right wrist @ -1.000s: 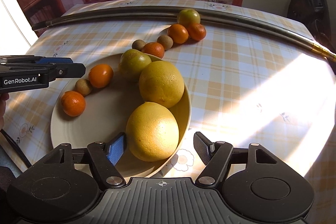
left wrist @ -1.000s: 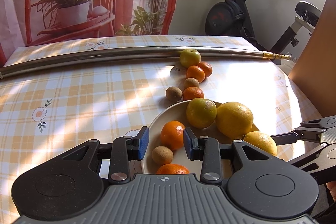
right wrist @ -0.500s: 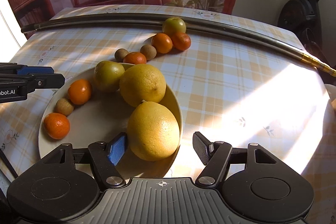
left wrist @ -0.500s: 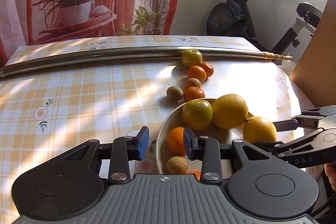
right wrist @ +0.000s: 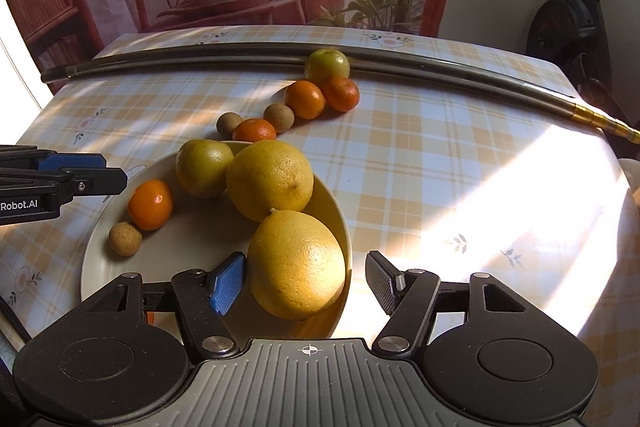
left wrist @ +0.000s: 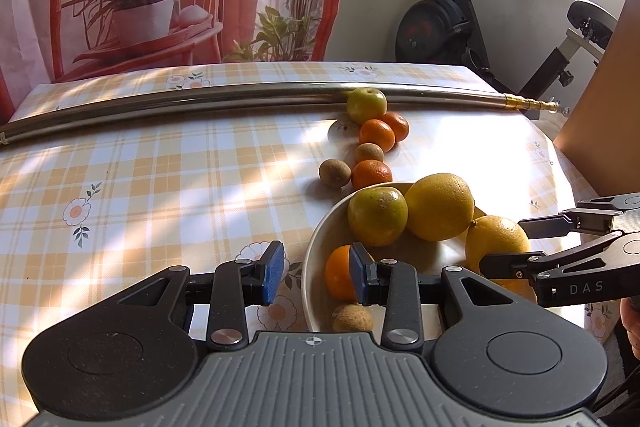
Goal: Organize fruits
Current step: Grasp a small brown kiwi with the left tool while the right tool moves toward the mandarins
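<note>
"DAS" on right tool [left wrist: 504, 243]; seemingly cropped "Robot.AI" on left tool [right wrist: 100, 173]

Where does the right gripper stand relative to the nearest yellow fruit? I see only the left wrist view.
Observer: The right gripper is open, with one finger on each side of the nearest yellow fruit on the plate. The black pad is clearly apart from it.
Operator: Does my left gripper touch the small orange?
Observer: It seems not. The left gripper ends just short of the small orange.
</note>
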`<action>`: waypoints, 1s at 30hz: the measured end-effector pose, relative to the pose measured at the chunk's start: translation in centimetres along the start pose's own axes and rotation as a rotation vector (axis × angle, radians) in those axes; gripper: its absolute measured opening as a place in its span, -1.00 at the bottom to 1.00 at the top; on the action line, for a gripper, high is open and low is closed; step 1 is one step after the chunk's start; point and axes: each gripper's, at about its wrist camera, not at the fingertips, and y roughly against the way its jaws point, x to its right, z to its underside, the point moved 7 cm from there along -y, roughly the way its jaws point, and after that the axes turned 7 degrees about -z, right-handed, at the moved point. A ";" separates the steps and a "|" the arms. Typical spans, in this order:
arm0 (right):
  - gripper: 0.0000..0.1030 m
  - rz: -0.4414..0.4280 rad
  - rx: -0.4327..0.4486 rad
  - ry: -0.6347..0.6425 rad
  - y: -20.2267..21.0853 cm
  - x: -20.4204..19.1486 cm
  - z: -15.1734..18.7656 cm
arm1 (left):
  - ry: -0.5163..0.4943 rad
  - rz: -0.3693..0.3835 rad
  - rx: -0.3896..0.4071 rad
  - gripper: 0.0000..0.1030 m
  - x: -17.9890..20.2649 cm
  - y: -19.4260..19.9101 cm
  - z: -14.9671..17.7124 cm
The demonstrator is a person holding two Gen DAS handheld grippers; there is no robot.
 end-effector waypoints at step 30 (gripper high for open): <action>0.04 0.052 0.222 -0.089 2.1 5.6 -8.0 | 0.016 0.093 -0.031 -0.31 -0.8 -4.5 -7.8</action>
